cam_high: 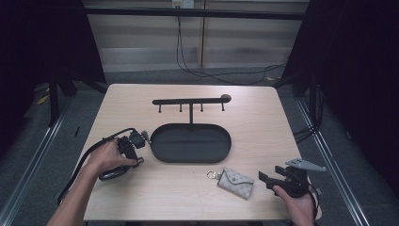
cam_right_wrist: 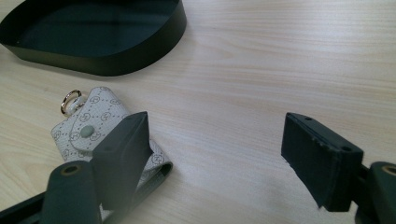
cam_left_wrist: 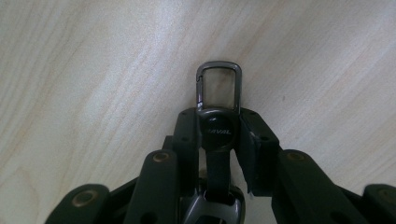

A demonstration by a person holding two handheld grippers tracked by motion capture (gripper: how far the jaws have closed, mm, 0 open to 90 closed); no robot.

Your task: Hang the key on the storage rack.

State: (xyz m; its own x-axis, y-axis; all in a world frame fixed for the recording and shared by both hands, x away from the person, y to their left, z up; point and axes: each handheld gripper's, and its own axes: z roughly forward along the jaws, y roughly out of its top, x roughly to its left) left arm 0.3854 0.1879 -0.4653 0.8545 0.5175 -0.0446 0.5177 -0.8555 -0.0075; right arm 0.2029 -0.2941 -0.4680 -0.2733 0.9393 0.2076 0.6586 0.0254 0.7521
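Left hand-held gripper (cam_left_wrist: 217,140) pinching metal key clip (cam_left_wrist: 218,100) | right hand-held gripper (cam_right_wrist: 229,158) spread | monogrammed pouch (cam_right_wrist: 100,135)

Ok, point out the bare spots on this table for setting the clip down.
Bare wood lies right of the oval tray, up to the table's right edge, and behind the left gripper. The near edge is crowded: the patterned key pouch lies just beside the right gripper.
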